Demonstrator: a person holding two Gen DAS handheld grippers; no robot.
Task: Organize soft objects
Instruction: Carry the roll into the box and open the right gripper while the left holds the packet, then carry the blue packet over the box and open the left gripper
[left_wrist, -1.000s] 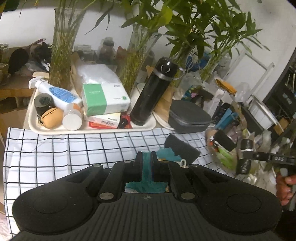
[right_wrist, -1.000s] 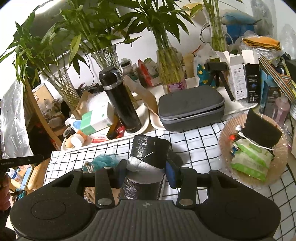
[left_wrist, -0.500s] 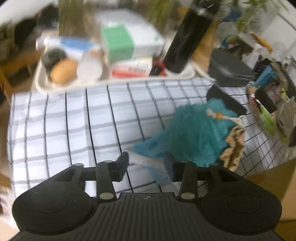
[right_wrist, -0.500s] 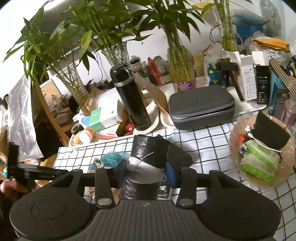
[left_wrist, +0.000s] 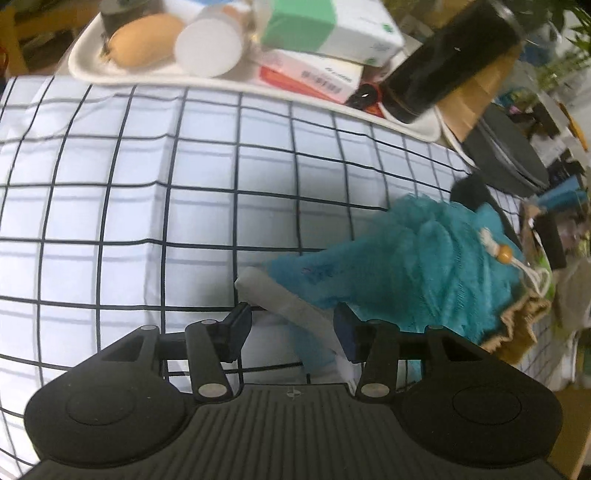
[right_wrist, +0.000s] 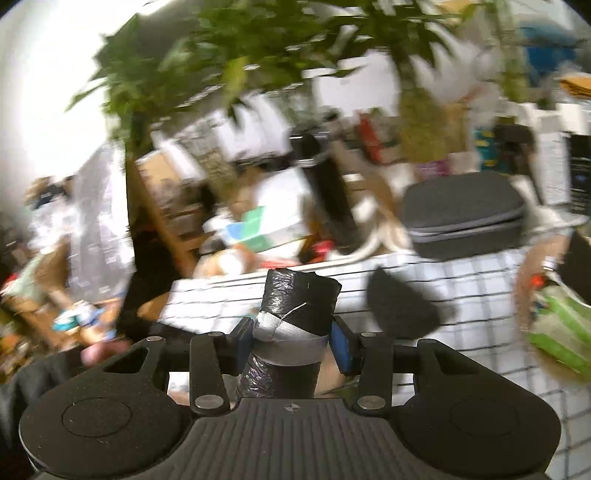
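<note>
- Fingers of the left gripper (left_wrist: 291, 332) stand apart above the white black-gridded tablecloth (left_wrist: 147, 203), having just opened; a pale grey strip (left_wrist: 284, 304) lies slantwise between them, pressed by neither pad.
- Just right of it the fluffy teal cloth (left_wrist: 406, 258) lies on the tablecloth, a beaded white cord (left_wrist: 517, 266) on its far right side.
- Right gripper (right_wrist: 291, 343) is clamped on a black plastic roll banded with grey tape (right_wrist: 295, 317), upright.
- Far back, a white tray (left_wrist: 85, 62) holds boxes; beside them stands a black flask (left_wrist: 443, 62).
</note>
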